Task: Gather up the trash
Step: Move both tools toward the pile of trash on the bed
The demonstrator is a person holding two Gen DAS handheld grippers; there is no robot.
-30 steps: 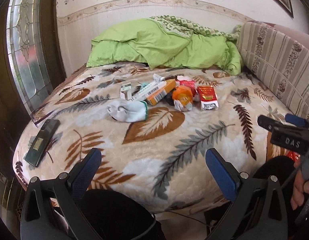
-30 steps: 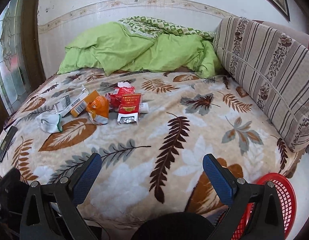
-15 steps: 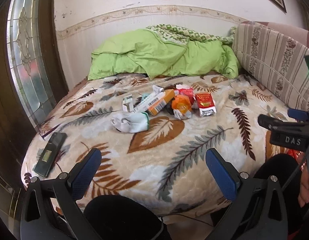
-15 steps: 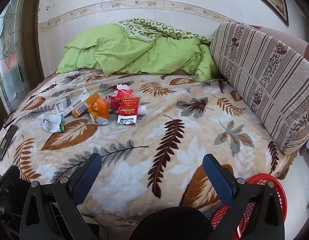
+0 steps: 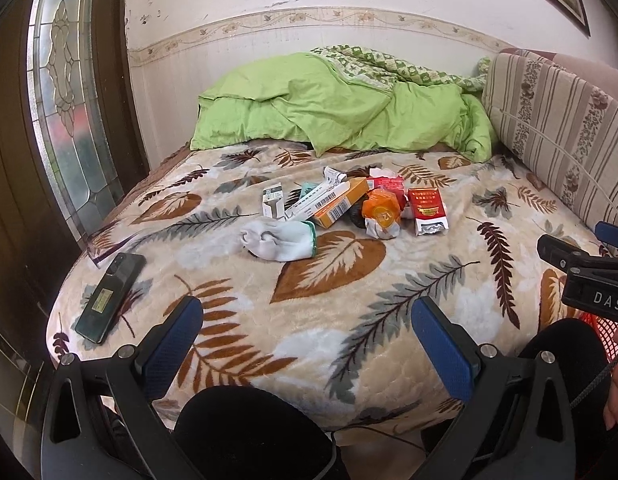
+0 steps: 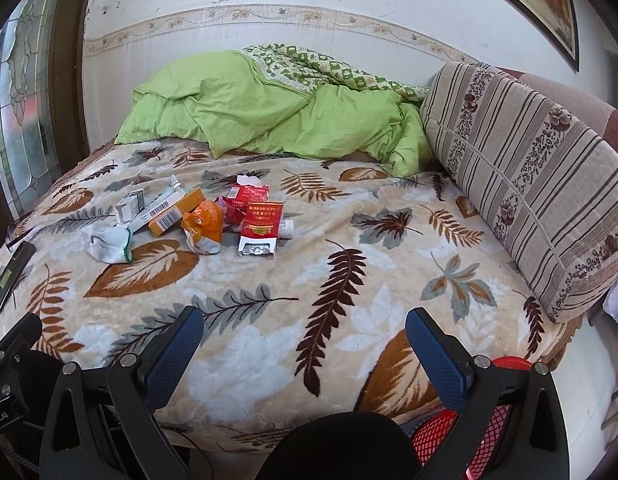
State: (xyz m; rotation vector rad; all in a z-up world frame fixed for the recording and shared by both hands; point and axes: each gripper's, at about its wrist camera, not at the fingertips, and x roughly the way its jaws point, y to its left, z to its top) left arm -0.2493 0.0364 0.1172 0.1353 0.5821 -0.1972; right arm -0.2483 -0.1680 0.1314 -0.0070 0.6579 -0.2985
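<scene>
Nothing collected yet, as far as I can judge: the whole trash pile sits mid-bed on the leaf-print blanket (image 5: 349, 280), well apart from both grippers. Green duvet (image 5: 341, 112) is bunched at the far wall, striped bolster (image 6: 529, 184) along the right side; neither is in the way. Red mesh basket (image 6: 485, 432) is on the floor at the near right corner of the bed, low behind the right gripper; I take it as the bin, and what shows of its inside is too little to tell if anything's in it. The pile, largest first: crumpled white cloth with green trim (image 5: 279, 238) nearest the near edge, orange box with barcode (image 5: 341, 202) with a long white box lying against it, orange wrapper (image 5: 383, 214), red cigarette pack (image 5: 427, 210) with foil end open, a crushed red pack just behind it, small white box (image 5: 273, 200) at the left end, and a small white tube beside the red pack in the right wrist view. The dark phone (image 5: 111, 296) near the left edge is probably not trash, leave it. Left gripper (image 5: 305, 336): jaws spread wide, empty, hanging over the near edge. Right gripper (image 6: 303, 340): same, wide apart, holding nothing. All picks remain; first step is a reach toward the pile.
</scene>
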